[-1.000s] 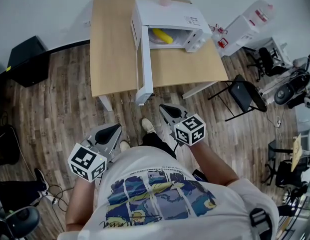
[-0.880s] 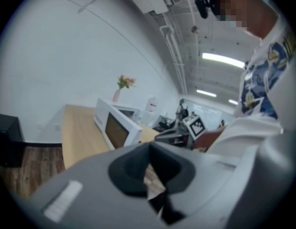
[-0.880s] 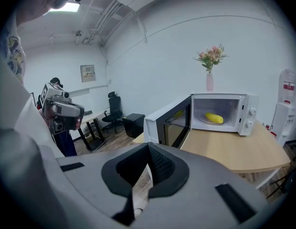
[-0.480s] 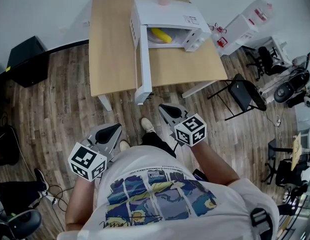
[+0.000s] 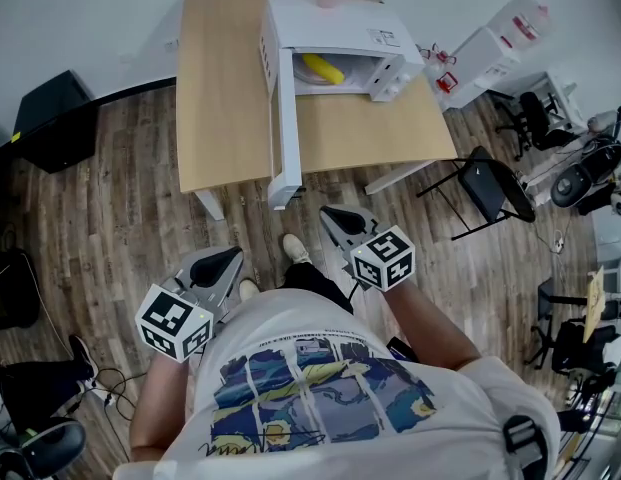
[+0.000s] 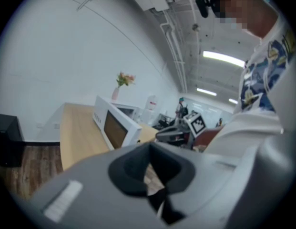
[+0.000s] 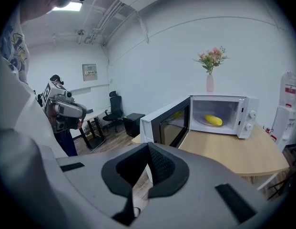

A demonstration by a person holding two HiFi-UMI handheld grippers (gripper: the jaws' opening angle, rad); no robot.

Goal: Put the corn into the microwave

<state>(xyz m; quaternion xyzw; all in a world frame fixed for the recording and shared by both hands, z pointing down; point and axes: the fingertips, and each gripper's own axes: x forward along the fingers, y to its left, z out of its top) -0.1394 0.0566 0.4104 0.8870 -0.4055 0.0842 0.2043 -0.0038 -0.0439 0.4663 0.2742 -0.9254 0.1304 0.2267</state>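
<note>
Corn (image 5: 323,69) lies inside the open microwave (image 5: 342,26) on the far tabletop (image 5: 225,98); near, left gripper (image 5: 231,259) and right gripper (image 5: 331,216) have fingers closed, empty.

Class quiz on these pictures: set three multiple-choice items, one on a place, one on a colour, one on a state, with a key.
1. Where is the corn? A on the table; B inside the microwave; C on the floor.
2. What colour is the vase? A pink; B black; C green.
3. How is the microwave door? A shut; B swung open; C taken off.
Key: B, the yellow cob lies in the cavity; A, pale pink under the flowers; B, it stands wide of the cavity.
</note>
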